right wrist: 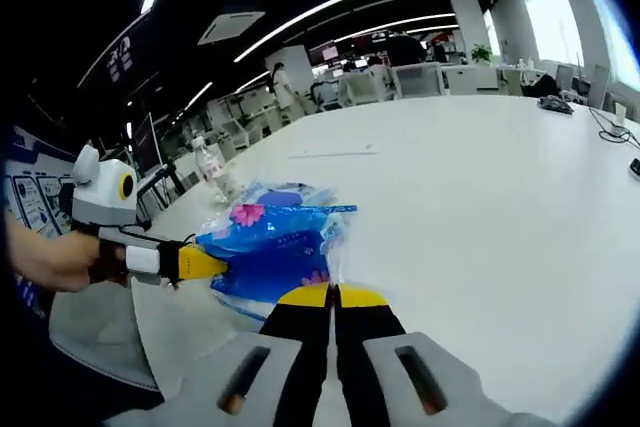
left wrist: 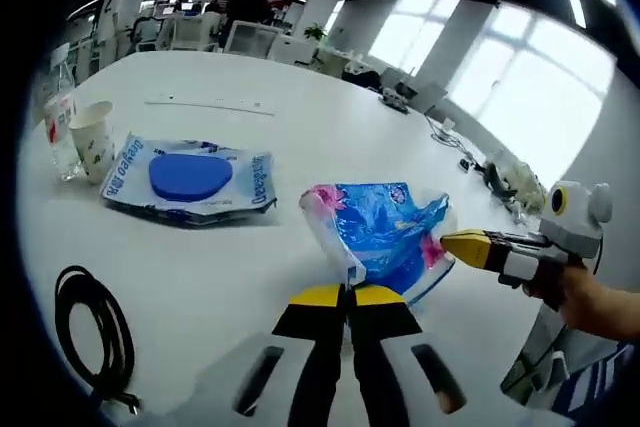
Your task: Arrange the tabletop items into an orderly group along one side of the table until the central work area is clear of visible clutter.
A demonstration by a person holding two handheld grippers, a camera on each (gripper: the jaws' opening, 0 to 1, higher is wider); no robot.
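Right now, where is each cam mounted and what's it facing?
Left gripper view: rides the left gripper, facing the blue tissue pack it pinches; beyond lie a wipes pack, paper cup and black cable. A hand holds the right gripper.
Right gripper view: rides the right gripper, facing the same pack; a hand holds the left gripper.
Shared: the pack, white table, both grippers.

The left gripper (left wrist: 348,292) is seen rising from six o'clock of the left gripper view, its yellow-tipped jaws pressed together. The right gripper (right wrist: 332,294) is likewise closed in its own view. Each gripper is held by a hand (left wrist: 575,292) entering from the opposite side.
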